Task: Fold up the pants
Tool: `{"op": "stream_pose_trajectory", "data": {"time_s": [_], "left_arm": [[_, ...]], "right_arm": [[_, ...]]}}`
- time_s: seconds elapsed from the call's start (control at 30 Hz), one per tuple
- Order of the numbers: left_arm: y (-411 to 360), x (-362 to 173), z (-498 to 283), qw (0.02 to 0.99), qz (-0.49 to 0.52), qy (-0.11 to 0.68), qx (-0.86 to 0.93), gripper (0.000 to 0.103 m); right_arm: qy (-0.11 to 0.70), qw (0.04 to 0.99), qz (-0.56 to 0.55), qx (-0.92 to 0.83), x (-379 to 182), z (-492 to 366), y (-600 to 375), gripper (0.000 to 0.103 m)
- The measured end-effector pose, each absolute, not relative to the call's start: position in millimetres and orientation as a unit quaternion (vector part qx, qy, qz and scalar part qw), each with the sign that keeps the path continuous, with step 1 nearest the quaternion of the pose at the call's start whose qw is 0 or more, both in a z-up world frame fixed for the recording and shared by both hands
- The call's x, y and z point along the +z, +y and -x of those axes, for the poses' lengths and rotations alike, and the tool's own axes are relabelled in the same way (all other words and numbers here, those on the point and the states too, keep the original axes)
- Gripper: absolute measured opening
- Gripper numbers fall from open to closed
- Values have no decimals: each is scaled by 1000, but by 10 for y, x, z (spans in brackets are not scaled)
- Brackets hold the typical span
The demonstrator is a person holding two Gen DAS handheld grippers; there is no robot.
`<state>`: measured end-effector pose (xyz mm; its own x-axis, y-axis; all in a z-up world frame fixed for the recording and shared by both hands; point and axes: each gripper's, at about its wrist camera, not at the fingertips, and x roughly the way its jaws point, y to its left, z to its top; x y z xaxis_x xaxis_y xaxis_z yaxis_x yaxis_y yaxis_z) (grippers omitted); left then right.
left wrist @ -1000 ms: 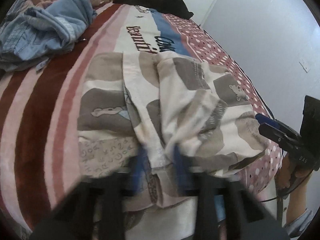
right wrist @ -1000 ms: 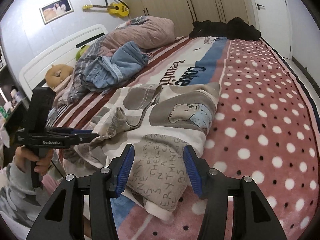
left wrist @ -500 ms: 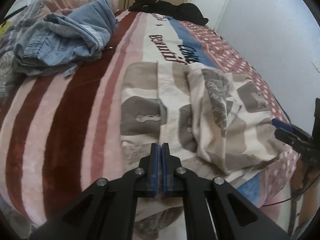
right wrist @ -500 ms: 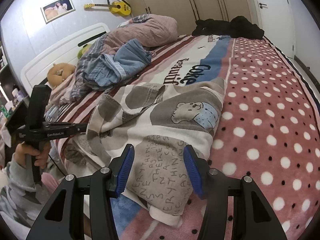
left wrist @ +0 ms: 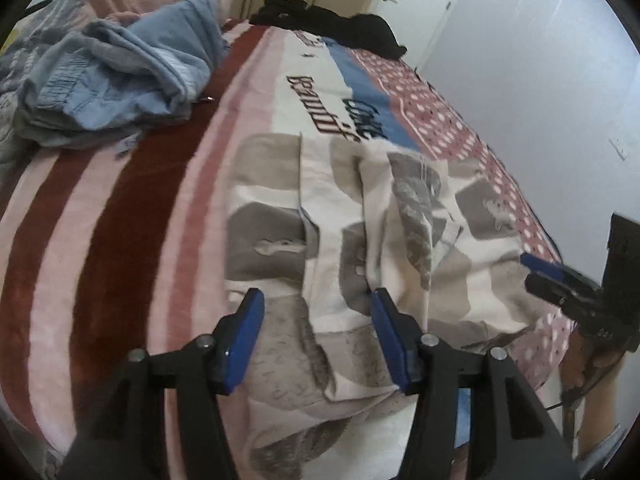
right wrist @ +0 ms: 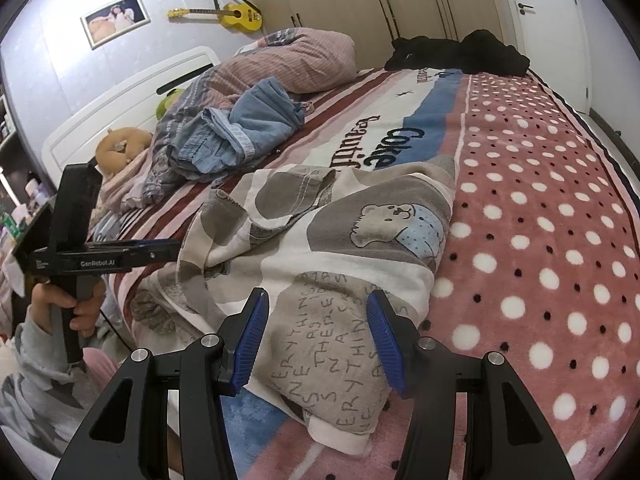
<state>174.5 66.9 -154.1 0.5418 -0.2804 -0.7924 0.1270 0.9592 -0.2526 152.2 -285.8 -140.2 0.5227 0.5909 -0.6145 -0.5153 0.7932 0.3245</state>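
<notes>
Cream pants with grey patches and a bear print (left wrist: 360, 232) lie crumpled on the bed, partly doubled over; they also show in the right wrist view (right wrist: 320, 248). My left gripper (left wrist: 316, 344) is open and empty, just above the pants' near left edge. My right gripper (right wrist: 316, 340) is open and empty, its jaws astride the lettered cuff end at the bed's near edge. The left gripper shows side-on in the right wrist view (right wrist: 160, 248), and the right gripper in the left wrist view (left wrist: 536, 268).
A striped and dotted blanket (right wrist: 540, 200) covers the bed. Crumpled blue jeans (left wrist: 120, 76) lie at the far left, black clothes (right wrist: 460, 52) at the far end, a pink duvet (right wrist: 296, 64) and a plush toy (right wrist: 120, 148) by the headboard.
My left gripper let go of the pants' fold, drew back shut, and has now opened over the near left edge. The right gripper has stayed open over the cuff.
</notes>
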Motion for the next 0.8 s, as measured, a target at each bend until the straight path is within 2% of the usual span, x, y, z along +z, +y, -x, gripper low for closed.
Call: {"op": "stream_pose_trajectory", "data": {"time_s": [0.23,0.3,0.37,0.4,0.5,0.8], "left_arm": [[497,-1750,-1868,865,59,487,-103,48],[474,-1767,-1868,864,62,488,-111,34],[459,-1762,-1860,861,70,489,-119,27],[452,-1753,-1857,862,71,487,-122,18],[453,-1720,-1834,863,78,482,-131,10],[691,-1588,-1663,879,76,461,-95,7]], "right_arm": [[370,870,-55,320,-1418,-1542,-2868,48],[371,869,-58,322,-1430,-1551,-2877,48],[370,869,-60,324,-1438,-1556,-2883,48],[370,869,-60,324,-1443,-1559,-2884,48],[370,868,-61,324,-1441,-1555,-2881,48],[374,861,-60,341,-1420,-1518,-2811,46]]}}
